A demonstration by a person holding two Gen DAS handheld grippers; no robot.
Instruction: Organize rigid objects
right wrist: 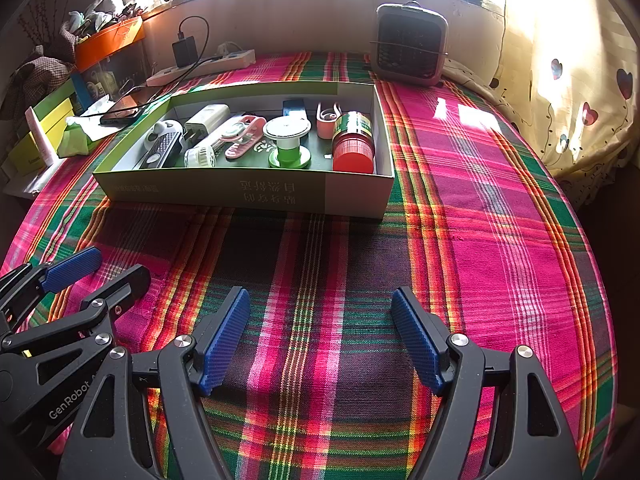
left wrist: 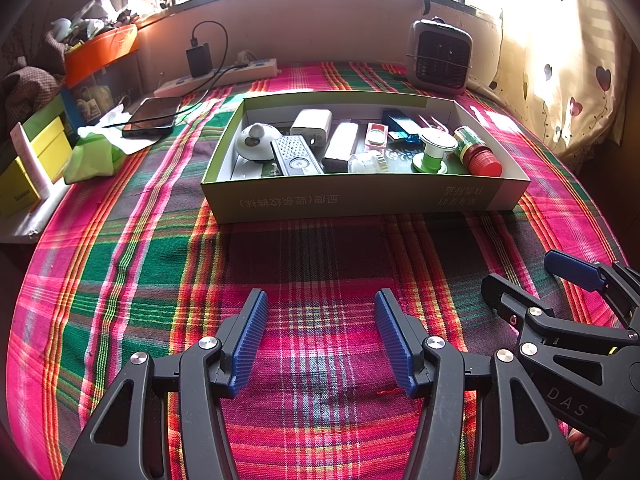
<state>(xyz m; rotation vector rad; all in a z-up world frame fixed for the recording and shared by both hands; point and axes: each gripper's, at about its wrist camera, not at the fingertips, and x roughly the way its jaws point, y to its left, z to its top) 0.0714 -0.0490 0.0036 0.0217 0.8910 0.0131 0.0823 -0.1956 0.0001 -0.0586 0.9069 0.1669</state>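
left gripper (left wrist: 320,332) spread, empty, over cloth (left wrist: 160,264) near front edge | right gripper (right wrist: 320,332) spread, empty (just beside left) | items sat in box (left wrist: 352,200) toward cloth's back edge, red-capped bottle (left wrist: 478,152) at box's right end

A shallow green cardboard box (left wrist: 360,200) lies open on the plaid cloth, holding a red-capped bottle (left wrist: 478,152), green spool (left wrist: 434,150), grey remote (left wrist: 295,156) and white charger (left wrist: 312,125).
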